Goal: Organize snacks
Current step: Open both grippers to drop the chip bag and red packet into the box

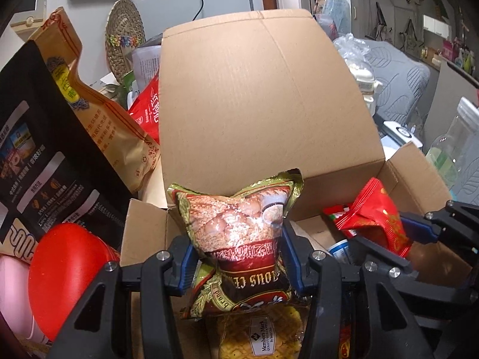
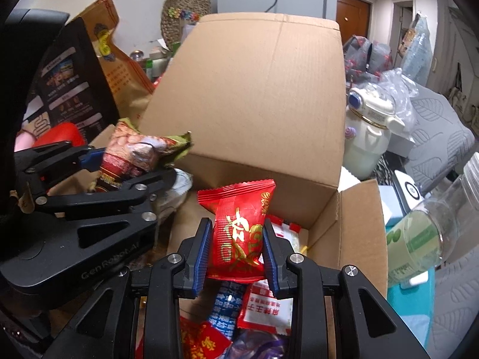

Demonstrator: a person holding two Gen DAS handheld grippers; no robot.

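Note:
My left gripper (image 1: 236, 257) is shut on a gold and brown cereal packet (image 1: 239, 227), held above the open cardboard box (image 1: 254, 95). That packet (image 2: 134, 152) and the left gripper (image 2: 125, 167) also show at the left of the right wrist view. My right gripper (image 2: 238, 248) is shut on a small red snack packet (image 2: 239, 233) with gold characters, also over the box (image 2: 254, 89). The same red packet (image 1: 374, 218) appears at the right of the left wrist view, with the right gripper (image 1: 401, 239) on it. Several packets (image 2: 254, 308) lie in the box below.
Tall black (image 1: 39, 155) and tan (image 1: 98, 110) bags and a red lid (image 1: 66, 272) stand left of the box. A white jug (image 2: 368, 131) and a clear plastic bottle (image 2: 434, 224) are on the right. The box's tall rear flap rises ahead.

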